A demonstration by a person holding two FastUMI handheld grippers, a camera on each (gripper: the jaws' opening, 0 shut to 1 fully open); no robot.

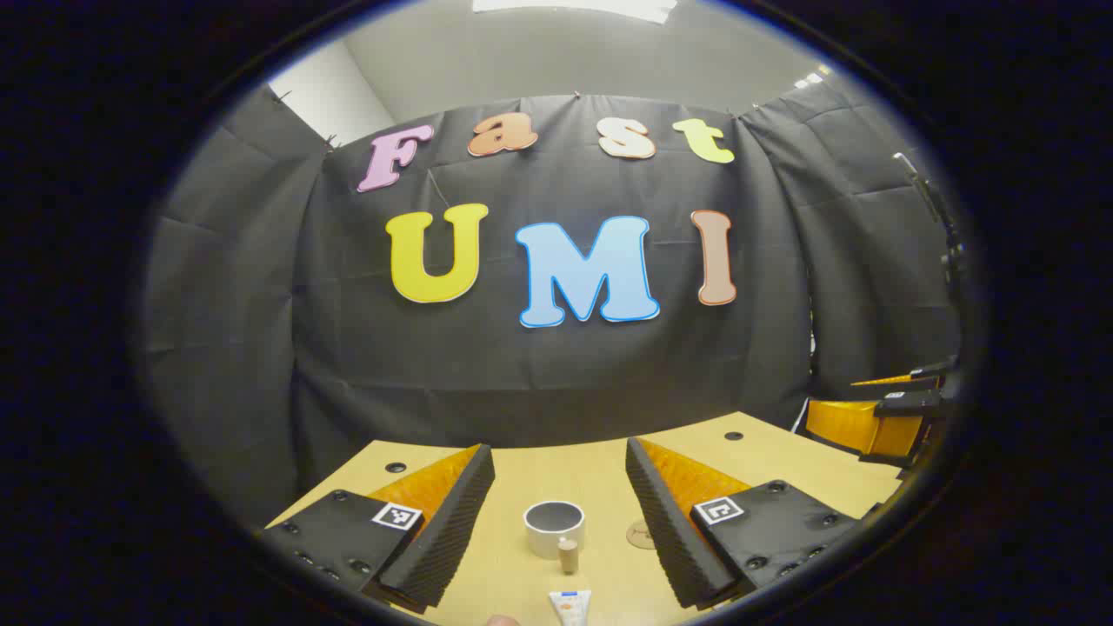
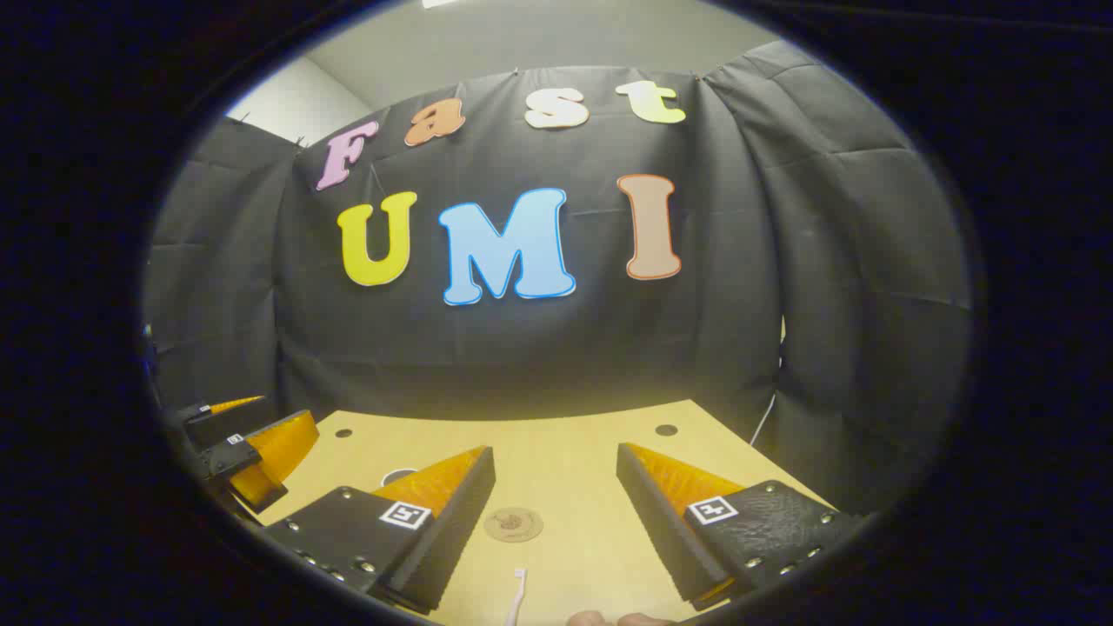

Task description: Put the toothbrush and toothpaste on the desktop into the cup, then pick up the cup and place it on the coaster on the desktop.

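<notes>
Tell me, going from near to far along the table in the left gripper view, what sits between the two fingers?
Toothpaste tube → its upright cap end → cup → bare desktop up to the booth wall. The coaster lies off to the right, level with the cup.

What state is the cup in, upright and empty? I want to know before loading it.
Upright and apparently empty: the cup stands on the desktop, its open mouth up, nothing sticking out.
</notes>
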